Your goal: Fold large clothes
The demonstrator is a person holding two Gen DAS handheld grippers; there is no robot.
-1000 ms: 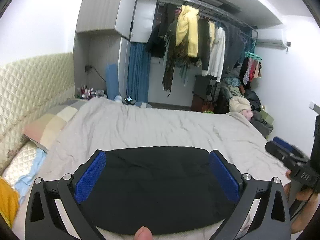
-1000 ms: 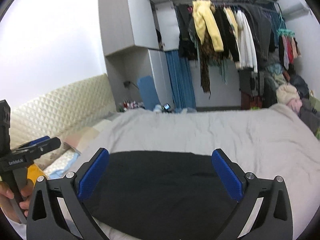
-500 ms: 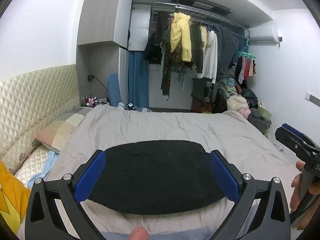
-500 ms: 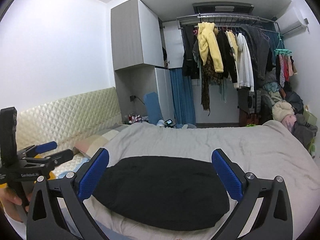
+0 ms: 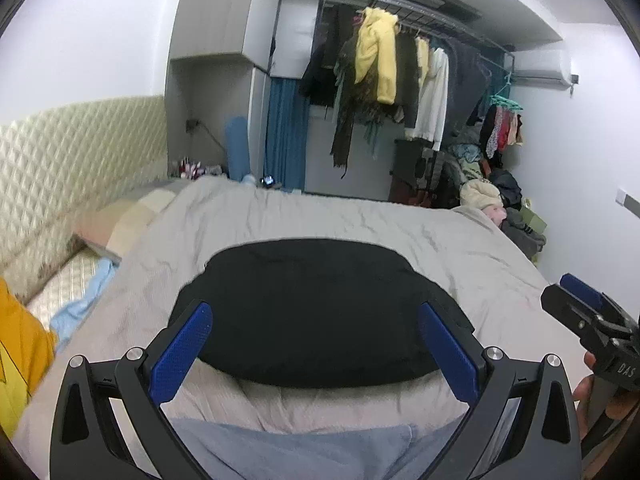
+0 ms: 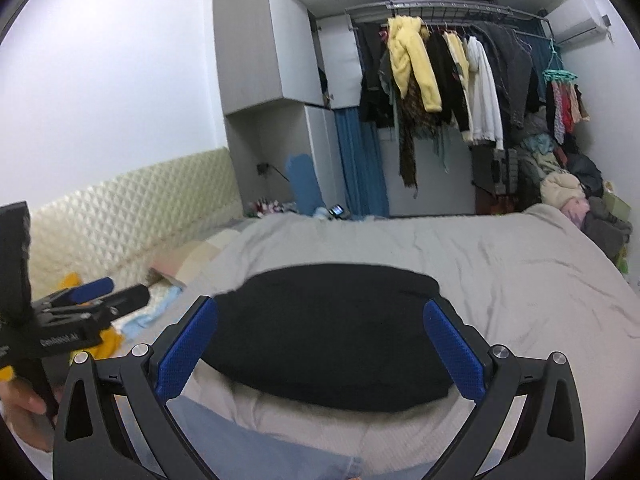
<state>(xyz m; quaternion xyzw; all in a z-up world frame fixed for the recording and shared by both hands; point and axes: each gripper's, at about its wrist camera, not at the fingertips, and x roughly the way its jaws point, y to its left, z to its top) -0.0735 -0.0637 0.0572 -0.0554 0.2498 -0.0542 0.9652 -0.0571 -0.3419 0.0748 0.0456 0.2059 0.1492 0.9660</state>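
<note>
Your left gripper [image 5: 316,344] hangs above the near edge of the bed [image 5: 460,240], fingers wide apart, gripping nothing. Your right gripper [image 6: 320,340] is the same, spread and free. The black garment [image 5: 320,308] lies folded flat on the grey cover, between both pairs of pads.

Both cameras look forward from just behind their own tongs, out over the bed [image 5: 400,232] toward the clothes rack [image 6: 440,12] at the top. Both see the same black cloth [image 5: 316,308] up close.
</note>
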